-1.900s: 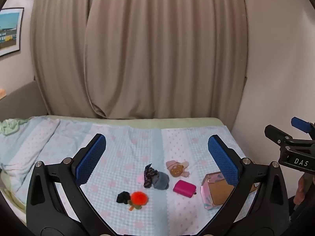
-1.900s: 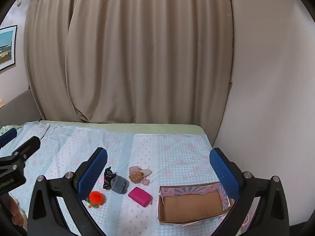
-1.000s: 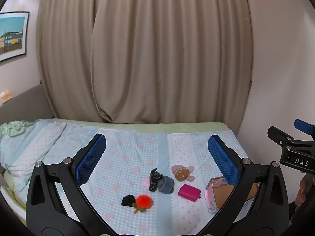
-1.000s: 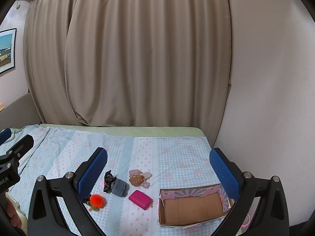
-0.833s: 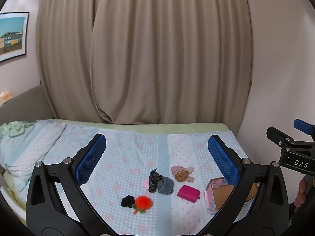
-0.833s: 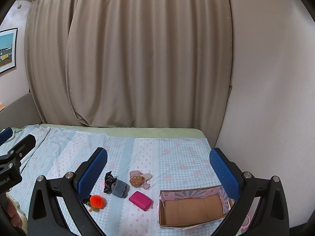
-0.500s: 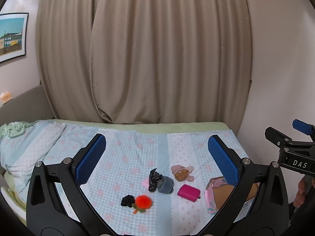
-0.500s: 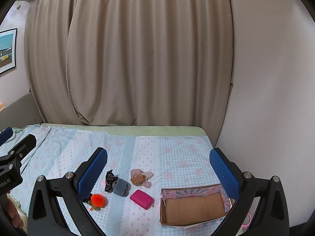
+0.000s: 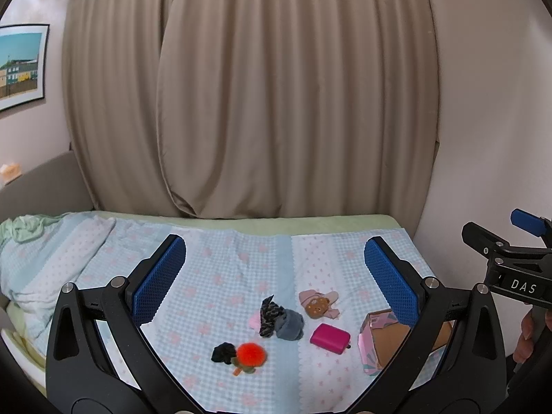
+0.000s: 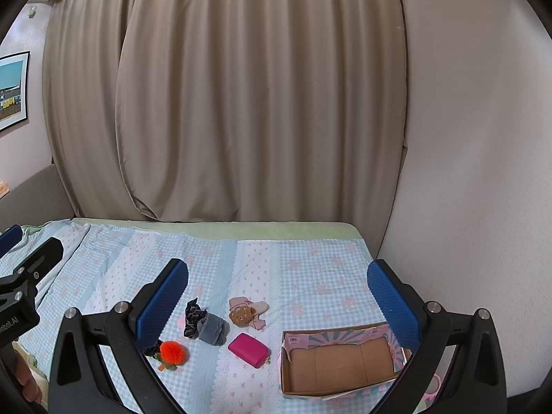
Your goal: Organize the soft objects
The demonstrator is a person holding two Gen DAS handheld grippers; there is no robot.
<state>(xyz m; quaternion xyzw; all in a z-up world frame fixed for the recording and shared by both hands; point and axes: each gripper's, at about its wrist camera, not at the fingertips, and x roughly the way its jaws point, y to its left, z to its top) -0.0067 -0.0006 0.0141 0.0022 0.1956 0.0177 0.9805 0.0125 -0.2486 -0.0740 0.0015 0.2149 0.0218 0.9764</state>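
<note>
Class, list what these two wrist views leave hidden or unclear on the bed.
- Cardboard box: left wrist view, far end hidden by the left gripper finger.
- Black item beside the orange pompom: right wrist view, mostly behind the right gripper finger.
- Pink object: right wrist view, cut by the finger; unidentifiable.

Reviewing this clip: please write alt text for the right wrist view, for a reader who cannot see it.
An open, empty-handed right claw points over a bed where small soft items lie loose beside an empty cardboard box: an orange pom-pom, a grey sock roll, a magenta pouch and a small bear plush. Beige curtains hang behind.
</note>
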